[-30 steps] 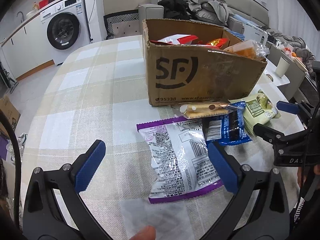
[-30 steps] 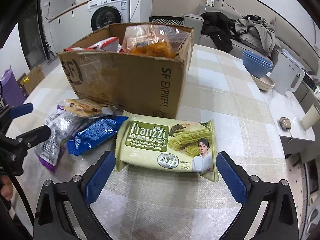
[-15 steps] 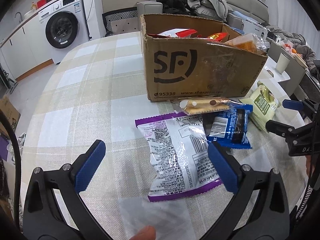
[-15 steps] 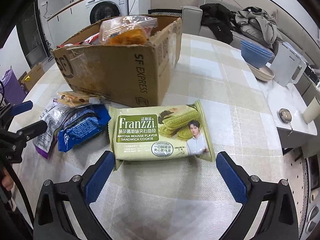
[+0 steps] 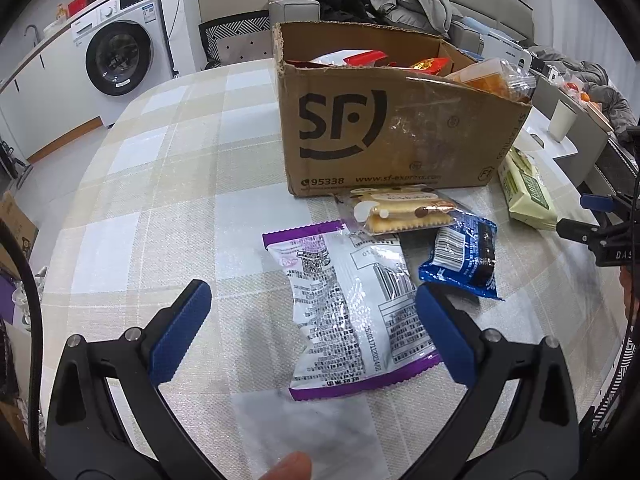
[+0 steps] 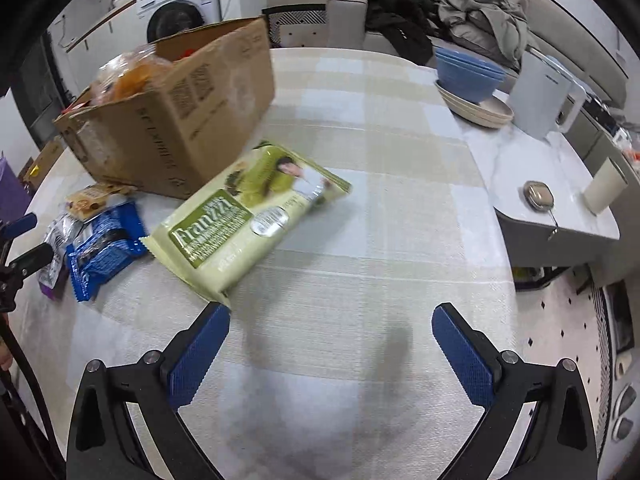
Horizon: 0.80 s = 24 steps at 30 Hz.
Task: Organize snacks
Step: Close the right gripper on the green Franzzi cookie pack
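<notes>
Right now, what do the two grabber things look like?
Both look alike. The left gripper and the right gripper each have a black plastic frame with silver screws and two fingers padded in bumpy blue rubber. White letters reading "DAS" mark the right gripper's side in the left wrist view. A black cable curves along the left gripper's edge.

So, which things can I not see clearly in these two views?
- Box contents: the cardboard box walls hide most snacks, both views.
- Franzzi cookie pack: motion-blurred in the right wrist view; small print unreadable.
- Purple-edged bag: lies back side up, brand hidden, left wrist view.
</notes>
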### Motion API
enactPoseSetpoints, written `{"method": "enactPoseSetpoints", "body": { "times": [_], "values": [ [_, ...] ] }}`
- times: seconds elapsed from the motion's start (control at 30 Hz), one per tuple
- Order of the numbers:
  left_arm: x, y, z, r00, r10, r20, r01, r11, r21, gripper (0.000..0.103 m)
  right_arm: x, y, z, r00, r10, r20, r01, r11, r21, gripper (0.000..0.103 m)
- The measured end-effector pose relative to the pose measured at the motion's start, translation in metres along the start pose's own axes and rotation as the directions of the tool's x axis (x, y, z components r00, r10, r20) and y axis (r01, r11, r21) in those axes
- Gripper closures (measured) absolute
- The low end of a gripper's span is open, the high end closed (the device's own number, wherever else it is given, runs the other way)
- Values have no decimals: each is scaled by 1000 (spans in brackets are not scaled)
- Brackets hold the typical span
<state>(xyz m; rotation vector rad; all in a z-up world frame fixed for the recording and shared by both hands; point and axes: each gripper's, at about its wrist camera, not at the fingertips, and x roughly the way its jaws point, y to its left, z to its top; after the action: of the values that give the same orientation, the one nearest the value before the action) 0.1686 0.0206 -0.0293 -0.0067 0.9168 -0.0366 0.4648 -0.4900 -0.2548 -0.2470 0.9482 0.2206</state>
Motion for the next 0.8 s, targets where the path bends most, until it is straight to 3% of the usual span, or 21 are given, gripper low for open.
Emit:
{"method": "enactPoseSetpoints", "body": {
  "times": [0.2,0.33,0.57,0.8],
  "values": [
    [1,0,-2,1000,-22,-11,22,1000,-5,1,-2,12,3,993,114,12,-114,994,3,0],
    [1,-2,-4,998,-63,-20,62,998,-14,1,-2,28,12,988,146,57,-147,989,25,0],
    [4,-4,-3,997,-73,-27,73,997,-21,1,7,61,28,991,93,93,-99,993,65,0],
    [7,-7,-5,995,-94,-36,93,995,-24,1,22,67,36,994,67,91,-77,991,113,0]
  ]
}}
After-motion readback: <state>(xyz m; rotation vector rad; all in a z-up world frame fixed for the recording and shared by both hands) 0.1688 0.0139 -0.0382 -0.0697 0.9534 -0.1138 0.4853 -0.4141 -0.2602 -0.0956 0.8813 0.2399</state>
